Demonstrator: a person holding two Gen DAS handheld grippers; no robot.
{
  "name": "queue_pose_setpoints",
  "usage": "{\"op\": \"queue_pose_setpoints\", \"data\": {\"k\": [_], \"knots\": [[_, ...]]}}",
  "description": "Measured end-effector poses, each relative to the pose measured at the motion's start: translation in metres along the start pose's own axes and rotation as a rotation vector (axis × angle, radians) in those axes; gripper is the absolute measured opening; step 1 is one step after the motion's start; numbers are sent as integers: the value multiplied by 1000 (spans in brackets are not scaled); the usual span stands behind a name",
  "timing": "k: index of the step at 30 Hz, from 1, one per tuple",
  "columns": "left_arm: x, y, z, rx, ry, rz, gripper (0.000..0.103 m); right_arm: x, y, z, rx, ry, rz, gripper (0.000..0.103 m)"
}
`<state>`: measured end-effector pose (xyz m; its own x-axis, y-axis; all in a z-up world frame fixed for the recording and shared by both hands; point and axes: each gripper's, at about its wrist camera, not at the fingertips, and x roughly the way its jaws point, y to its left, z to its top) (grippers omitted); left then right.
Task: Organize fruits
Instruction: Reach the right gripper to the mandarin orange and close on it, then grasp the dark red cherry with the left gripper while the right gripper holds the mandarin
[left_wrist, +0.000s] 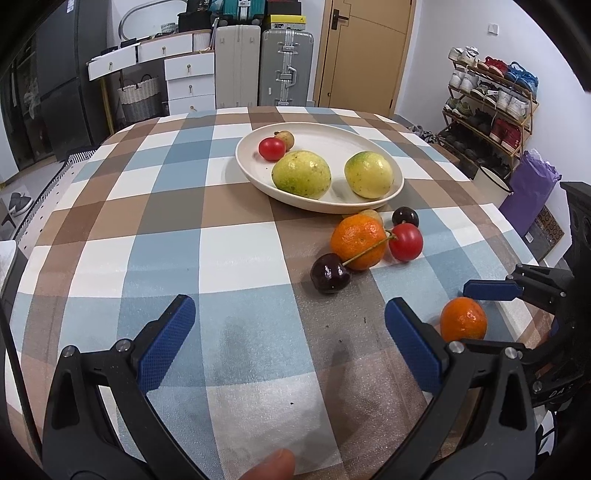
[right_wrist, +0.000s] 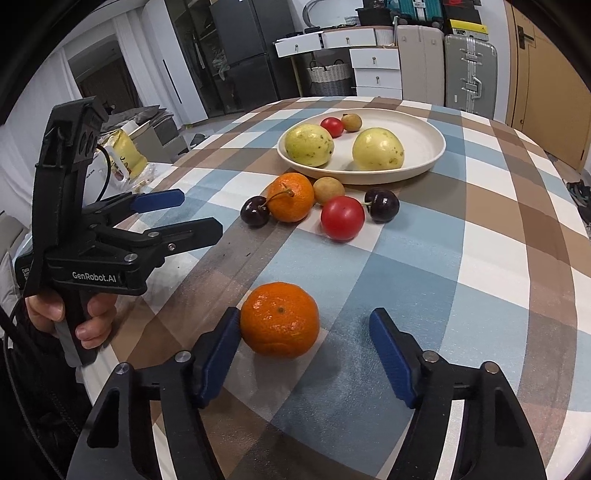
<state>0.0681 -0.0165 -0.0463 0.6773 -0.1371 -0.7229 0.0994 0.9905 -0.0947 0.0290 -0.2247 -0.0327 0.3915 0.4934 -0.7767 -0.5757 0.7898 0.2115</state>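
Resting on the checked cloth (right_wrist: 424, 266), a dimpled, round mandarin (right_wrist: 279, 319) is bracketed by the right gripper (right_wrist: 304, 354): the left blue ribbed pad touches its skin, while the other pad stands clear, so nothing is clamped. The left gripper (left_wrist: 290, 343) is held wide apart over bare cloth, with nothing between its textured blue pads; in the right view it is seen from the side, gripped by a hand (right_wrist: 74, 314).

Beyond the mandarin a loose cluster is laid out just before the plate (right_wrist: 424, 162): a second mandarin (right_wrist: 290, 197) with a stem, a glossy dark cherry (right_wrist: 255, 211) touching it, a dull tan longan (right_wrist: 328, 190), a smooth red tomato (right_wrist: 342, 218) and another cherry (right_wrist: 382, 205). The path from gripper to plate is partly blocked by this cluster.

On the shallow, matt cream plate two speckled yellow-green guavas (right_wrist: 309, 144) are set, with a small tomato and a longan behind them.

The cloth is woven in brown, blue and white squares and draped over a round table. Farther off, suitcases (right_wrist: 469, 70), white drawers (right_wrist: 376, 70), a woven basket (right_wrist: 328, 77) and a wooden door (left_wrist: 364, 55) are seen; a shoe rack (left_wrist: 487, 107) is stood by the wall.
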Motion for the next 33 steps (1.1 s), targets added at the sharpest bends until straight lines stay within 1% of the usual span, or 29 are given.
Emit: {"op": "queue_pose_setpoints", "data": {"k": [5,7,9,12,18,22,29,31,33], "knots": [[1,0,-1,-1,1,1,102,-1,2,-1,-10,-2,26,59],[1,0,-1,-1,2,1,102,-1,3,-1,-13,-5,45,52],[1,0,-2,-5,3,0,102,-2,3,-1,-14,-11,54,47],[3,1,-3,-7,6,-2,102,-3,4,-1,-17,-16,59,43],[6,2,-4,-14,10,-1,102,-10,2,0,-18,-50,58,42],[9,1,1,-13,9,-3,102,-17,-6,3,7,-76,43,42],[21,-6,12,27,29,10,102,-24,-19,10,36,-99,17,42],[25,-4,14,21,36,-6,98,-25,-21,11,36,-100,13,42],[30,-1,16,5,53,-24,91,-25,-22,12,36,-100,9,42]]}}
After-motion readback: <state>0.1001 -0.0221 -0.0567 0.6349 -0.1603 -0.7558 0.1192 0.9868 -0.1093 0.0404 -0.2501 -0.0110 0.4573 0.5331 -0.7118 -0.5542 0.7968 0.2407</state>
